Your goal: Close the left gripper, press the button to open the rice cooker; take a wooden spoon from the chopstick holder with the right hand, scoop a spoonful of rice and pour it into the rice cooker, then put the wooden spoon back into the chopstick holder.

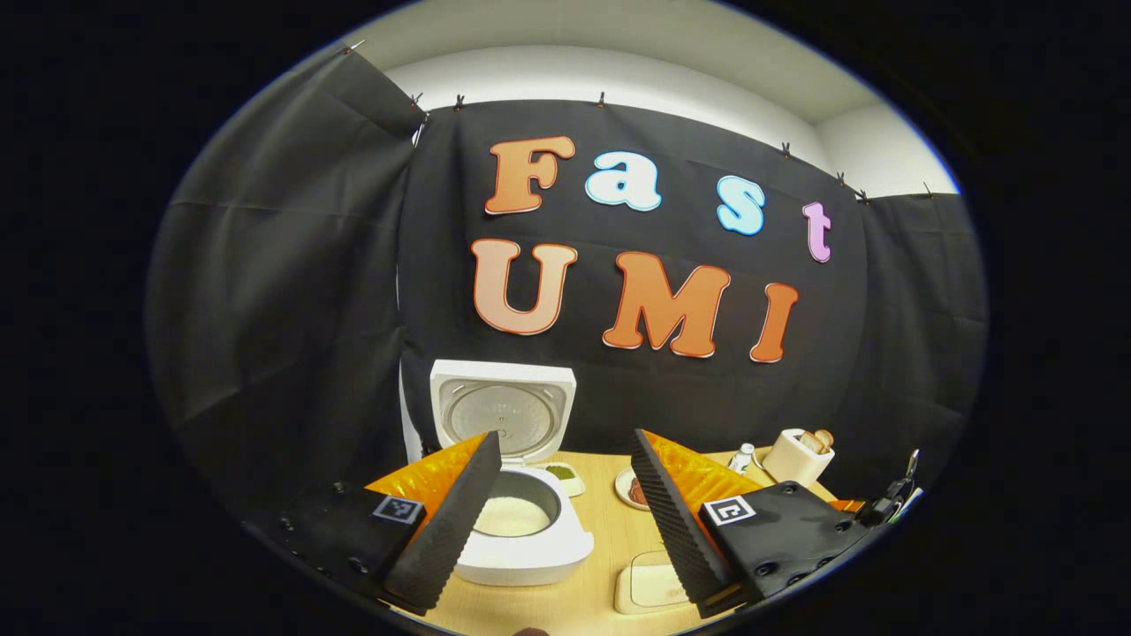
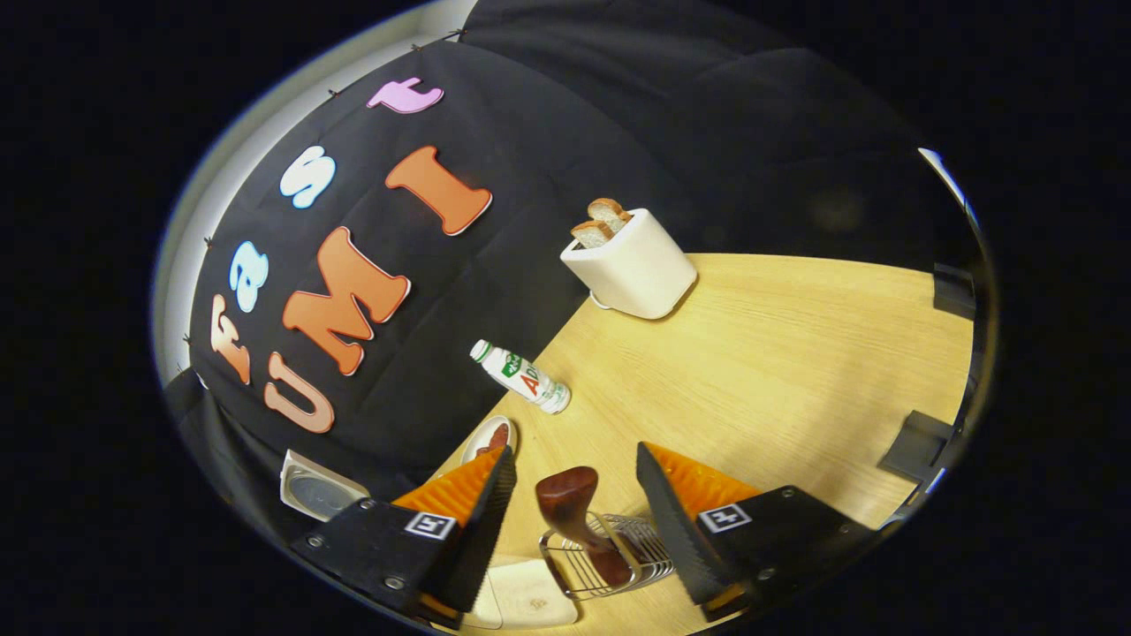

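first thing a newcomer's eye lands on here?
Probably the rice cooker at the table's left, lid up and white rice in the pot, framed by the open left gripper. Next, the wooden spoon standing in the wire chopstick holder between the open right gripper's fingers, and the toaster holding bread behind.

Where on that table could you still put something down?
Mostly the bare wood right of the toaster, stretching toward the table's far edge. It is crowded around the wire holder with its wooden spoon, the bottle and the open rice cooker.
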`<state>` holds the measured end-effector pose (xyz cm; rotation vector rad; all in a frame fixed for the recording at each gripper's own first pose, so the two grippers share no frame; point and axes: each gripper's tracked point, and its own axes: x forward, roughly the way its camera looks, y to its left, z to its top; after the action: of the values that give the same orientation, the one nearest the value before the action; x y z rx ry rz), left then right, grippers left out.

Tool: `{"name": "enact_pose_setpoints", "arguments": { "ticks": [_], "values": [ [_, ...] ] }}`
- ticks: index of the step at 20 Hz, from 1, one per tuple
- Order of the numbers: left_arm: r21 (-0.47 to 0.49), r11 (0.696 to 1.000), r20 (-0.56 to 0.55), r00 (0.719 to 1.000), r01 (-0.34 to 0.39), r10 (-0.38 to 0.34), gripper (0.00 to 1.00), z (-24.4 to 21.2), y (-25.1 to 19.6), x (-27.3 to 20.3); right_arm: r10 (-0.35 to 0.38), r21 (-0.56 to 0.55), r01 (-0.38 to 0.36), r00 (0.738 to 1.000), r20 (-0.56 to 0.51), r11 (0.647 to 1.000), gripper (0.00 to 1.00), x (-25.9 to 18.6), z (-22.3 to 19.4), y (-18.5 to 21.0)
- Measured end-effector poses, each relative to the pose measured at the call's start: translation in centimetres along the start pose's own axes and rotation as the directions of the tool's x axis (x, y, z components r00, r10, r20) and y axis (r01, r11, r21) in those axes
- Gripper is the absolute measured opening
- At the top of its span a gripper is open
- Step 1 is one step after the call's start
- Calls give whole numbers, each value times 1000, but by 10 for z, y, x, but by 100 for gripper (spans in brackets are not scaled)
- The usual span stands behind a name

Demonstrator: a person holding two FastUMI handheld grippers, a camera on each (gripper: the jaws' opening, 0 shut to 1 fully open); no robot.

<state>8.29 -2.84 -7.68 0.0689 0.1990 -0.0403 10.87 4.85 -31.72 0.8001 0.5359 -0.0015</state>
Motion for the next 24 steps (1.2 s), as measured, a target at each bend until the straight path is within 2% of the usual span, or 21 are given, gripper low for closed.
{"name": "enact_pose_setpoints", "arguments": {
  "ticks": [1, 4, 7, 11, 14, 16, 20, 24],
  "values": [
    [7, 1000, 4, 1000, 3, -3, 100, 5, -4, 2, -9, -19, 9, 1000, -11, 1000, 94, 3, 5, -4],
    [15, 1000, 25, 1000, 6, -6, 100, 24, -16, 12, -35, -82, 31, 999, -38, 996, 95, 2, 23, -1],
    [1, 1000, 37, 999, 6, -6, 100, 38, -22, 20, -15, -138, 14, 1000, -6, 990, 94, -8, 59, 21],
    [-5, 999, 41, 998, -36, 37, 100, 54, -10, 32, -2, -287, 18, 998, 58, 958, 95, -26, 101, 47],
    [-17, 996, 41, 995, -87, 88, 100, 67, 9, 49, 37, -380, 1, 995, 92, 925, 94, -41, 126, 72],
    [-29, 993, 40, 993, -111, 112, 100, 77, 21, 62, 71, -412, -25, 993, 97, 911, 94, -50, 133, 86],
    [-54, 993, 19, 994, -104, 105, 97, 94, 35, 103, 96, -439, -37, 989, 112, 897, 95, -64, 133, 100],
    [-1, 993, -30, 992, -121, 121, 99, 95, 57, 159, 97, -447, -34, 988, 119, 894, 94, -73, 119, 106]
  ]
}}
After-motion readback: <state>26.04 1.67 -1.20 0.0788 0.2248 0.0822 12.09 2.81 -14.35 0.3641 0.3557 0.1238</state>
